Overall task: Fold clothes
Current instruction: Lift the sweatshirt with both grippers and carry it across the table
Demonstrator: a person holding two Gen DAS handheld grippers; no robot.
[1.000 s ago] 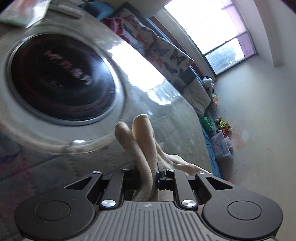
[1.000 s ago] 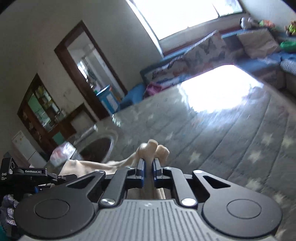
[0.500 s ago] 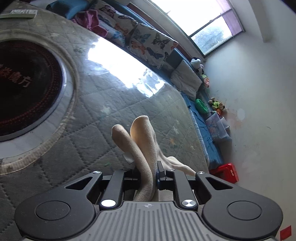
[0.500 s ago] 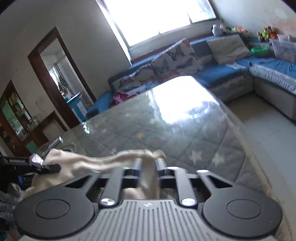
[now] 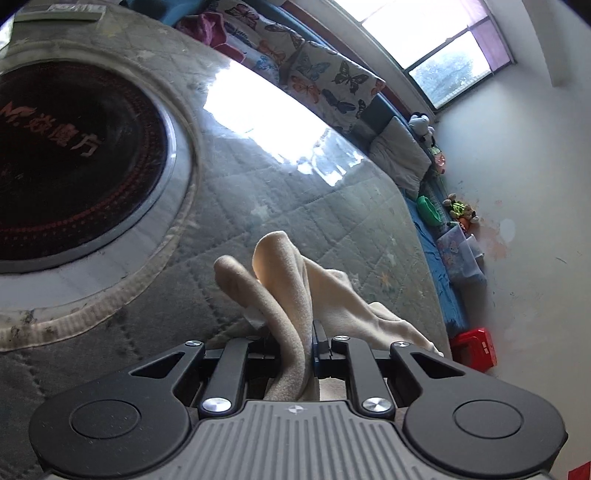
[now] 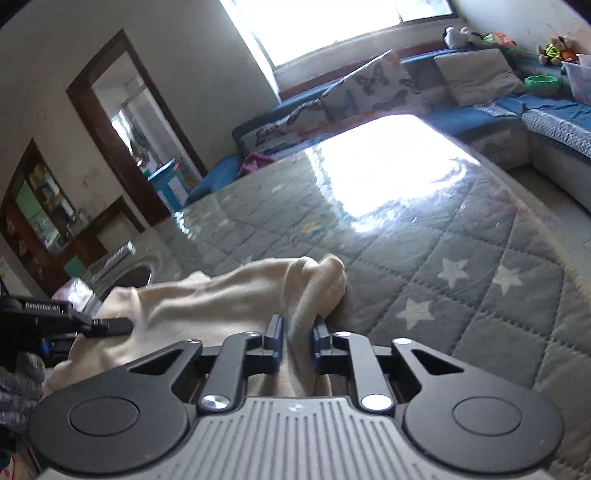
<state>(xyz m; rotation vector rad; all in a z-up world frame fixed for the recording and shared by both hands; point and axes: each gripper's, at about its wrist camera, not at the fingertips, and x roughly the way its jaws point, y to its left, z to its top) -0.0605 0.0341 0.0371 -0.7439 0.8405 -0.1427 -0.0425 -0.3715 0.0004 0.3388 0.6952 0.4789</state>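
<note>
Black hotplate, unclear red lettering; "GenRobot.AI" gripper.

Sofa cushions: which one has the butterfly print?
The long cushion next to the magenta cloth; the grey cushion by the plush toy is plain.

We see the right gripper: black linkage arms, silver screws, blue finger pads, ribbed grey housing. The left gripper matches; "GenRobot.AI" lettering on its side.
</note>
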